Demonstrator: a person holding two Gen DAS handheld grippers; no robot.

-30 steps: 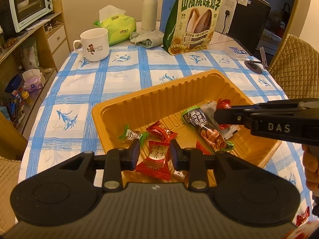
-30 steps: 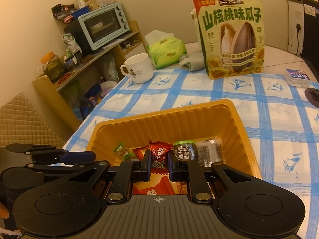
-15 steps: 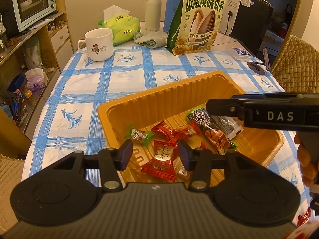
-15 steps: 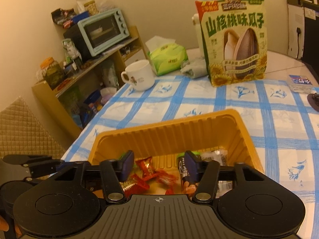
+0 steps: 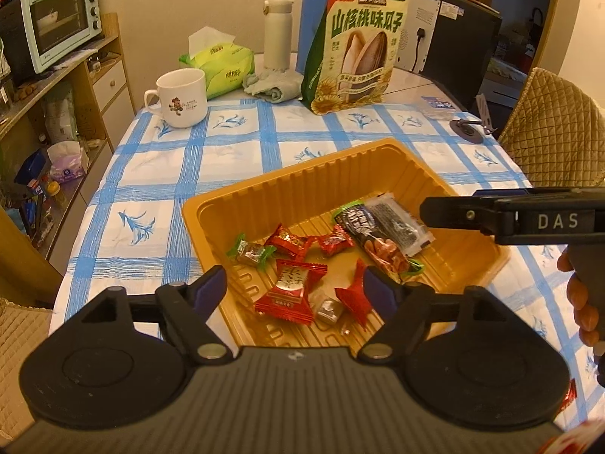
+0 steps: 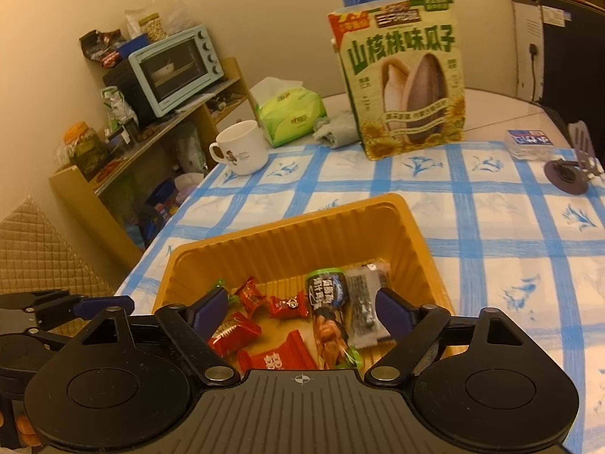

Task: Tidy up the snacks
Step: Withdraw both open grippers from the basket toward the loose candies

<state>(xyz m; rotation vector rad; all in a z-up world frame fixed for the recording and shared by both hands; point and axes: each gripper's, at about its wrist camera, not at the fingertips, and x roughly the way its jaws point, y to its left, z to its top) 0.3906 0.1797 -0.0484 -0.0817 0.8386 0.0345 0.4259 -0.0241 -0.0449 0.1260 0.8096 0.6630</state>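
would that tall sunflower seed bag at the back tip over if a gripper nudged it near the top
Probably: the sunflower seed bag stands upright, tall on a narrow base, so a high push likely topples it. Its printed film looks glossy, perhaps slippery, and soft enough to dent.

The left gripper [image 5: 295, 287] hangs over the near edge of the orange tray [image 5: 302, 189], its jaws just opened wide with nothing gripped. Below them lie red candies [image 5: 289, 293], a green-wrapped sweet [image 5: 250, 252] and a dark snack stick [image 5: 372, 236]. The right gripper [image 5: 427, 212] reaches in from the right. A mug [image 5: 181, 103] and seed bag [image 5: 357, 43] stand beyond.
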